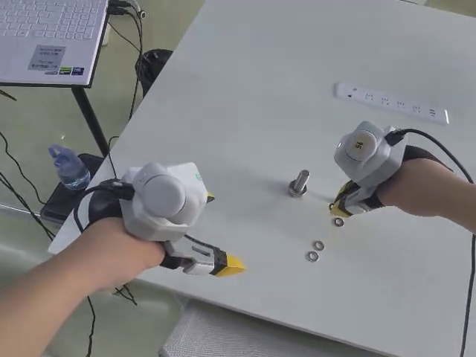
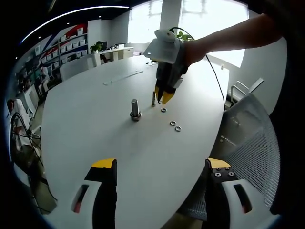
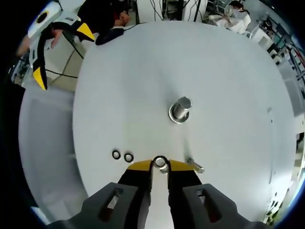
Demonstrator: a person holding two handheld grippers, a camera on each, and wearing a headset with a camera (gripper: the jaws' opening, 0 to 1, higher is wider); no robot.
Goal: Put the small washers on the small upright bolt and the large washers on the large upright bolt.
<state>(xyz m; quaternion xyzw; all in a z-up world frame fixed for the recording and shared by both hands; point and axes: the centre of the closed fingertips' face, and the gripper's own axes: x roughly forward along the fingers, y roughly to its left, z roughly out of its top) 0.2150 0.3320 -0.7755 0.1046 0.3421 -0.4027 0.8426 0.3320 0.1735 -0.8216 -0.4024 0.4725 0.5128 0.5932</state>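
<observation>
Washer [image 3: 160, 162] prob. light, stiff, slick, so pinch by outer rim; right tool [image 3: 160, 165] tips close round it, grip unclear; left tool [image 2: 161, 163] wide open.

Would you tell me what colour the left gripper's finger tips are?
The fingers end in yellow; left gripper view shows it best.

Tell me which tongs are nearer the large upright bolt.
Right. The right tongs sit beside the large bolt; the left tongs hang farther off, on its opposite side.
</observation>
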